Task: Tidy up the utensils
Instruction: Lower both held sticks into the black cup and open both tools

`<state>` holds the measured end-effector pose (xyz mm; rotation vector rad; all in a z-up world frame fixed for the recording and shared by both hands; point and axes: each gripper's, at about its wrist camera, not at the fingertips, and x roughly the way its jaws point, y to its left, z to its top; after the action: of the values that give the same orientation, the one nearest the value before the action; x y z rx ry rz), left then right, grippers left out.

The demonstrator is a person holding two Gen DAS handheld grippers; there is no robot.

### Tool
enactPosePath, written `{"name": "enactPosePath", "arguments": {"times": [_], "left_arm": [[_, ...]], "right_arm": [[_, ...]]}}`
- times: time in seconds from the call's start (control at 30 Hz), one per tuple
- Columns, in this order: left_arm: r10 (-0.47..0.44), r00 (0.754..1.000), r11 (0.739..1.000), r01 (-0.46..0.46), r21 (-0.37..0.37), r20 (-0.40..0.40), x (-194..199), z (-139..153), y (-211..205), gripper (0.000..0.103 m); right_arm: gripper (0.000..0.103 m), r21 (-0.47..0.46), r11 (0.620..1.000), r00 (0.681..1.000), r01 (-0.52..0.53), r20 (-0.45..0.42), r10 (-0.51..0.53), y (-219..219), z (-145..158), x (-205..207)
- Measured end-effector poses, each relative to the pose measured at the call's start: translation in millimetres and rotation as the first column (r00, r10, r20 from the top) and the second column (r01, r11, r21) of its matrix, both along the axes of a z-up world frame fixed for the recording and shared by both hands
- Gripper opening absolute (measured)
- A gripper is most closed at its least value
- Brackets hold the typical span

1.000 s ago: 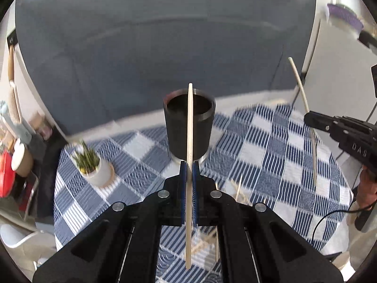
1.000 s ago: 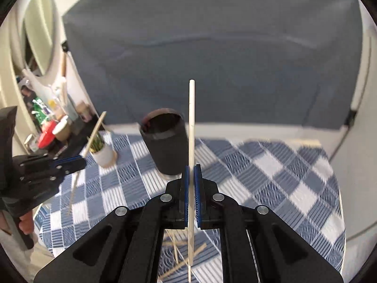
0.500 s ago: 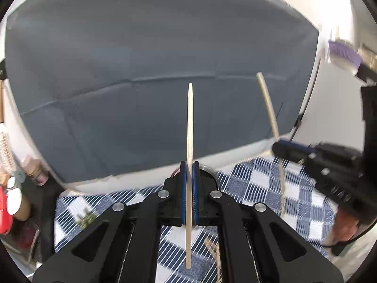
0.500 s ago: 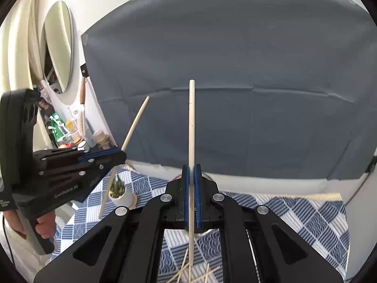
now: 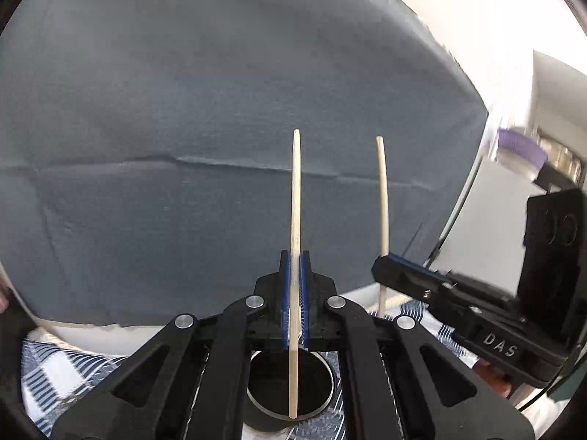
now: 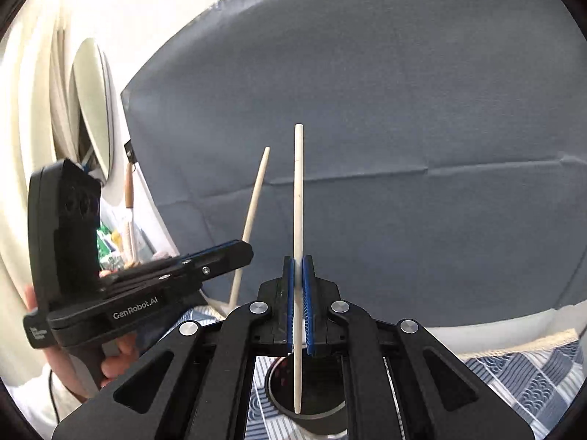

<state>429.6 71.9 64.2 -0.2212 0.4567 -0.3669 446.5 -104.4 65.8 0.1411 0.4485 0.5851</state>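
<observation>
Landmark: dark cylindrical holder (image 5: 290,385), upright on the surface (image 6: 532,377), which wears a blue-and-white checked cloth. Open mouth faces up, metallic rim showing. Interior dark; in the left wrist view nothing can be made out inside, and in the right wrist view only a few small reddish spots (image 6: 281,372) on the inner wall, nature unclear.

Left tongs (image 5: 294,293): blue pads pressed together on a pale wooden chopstick (image 5: 295,220), gripped near its middle. The stick stands close to vertical in that view. Its lower end hangs above the holder's mouth; whether it dips below the rim cannot be told.

Right tongs (image 6: 301,300): likewise closed tight on a second, whiter chopstick (image 6: 298,201), held mid-length and upright. Its lower tip shows against the holder's opening (image 6: 308,388), above or at the rim — not clear which.

Both tongs sit over the holder, side by side. From the left wrist view the right tongs (image 5: 389,267) appear just right of the holder with their stick (image 5: 382,198) rising; from the right wrist view the left tongs (image 6: 234,253) appear just left of it, stick (image 6: 253,205) leaning. A person's hand (image 6: 110,359) grips the left handle.

Behind the holder: a grey cloth backdrop (image 5: 220,110).
</observation>
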Motion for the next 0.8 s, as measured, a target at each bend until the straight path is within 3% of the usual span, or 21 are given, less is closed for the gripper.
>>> {"name": "enactPosePath", "arguments": {"times": [0.13,0.43,0.8], "left_arm": [[-0.006,1.0,0.998,0.007,-0.058,0.023,13,-25,5,0.005],[-0.058,0.997,0.988,0.052,-0.144,-0.042,42,-87,6,0.005],[-0.074,0.992,0.991,0.061,-0.118,-0.103,32,-120,-3,0.005]], "right_arm": [[0.005,0.003,1.0,1.0,0.001,-0.024,-0.001,7,-25,24],[0.005,-0.025,1.0,0.992,0.003,-0.128,-0.006,24,-84,59],[0.005,-0.088,0.996,0.98,-0.006,-0.2,-0.012,32,-118,52]]}}
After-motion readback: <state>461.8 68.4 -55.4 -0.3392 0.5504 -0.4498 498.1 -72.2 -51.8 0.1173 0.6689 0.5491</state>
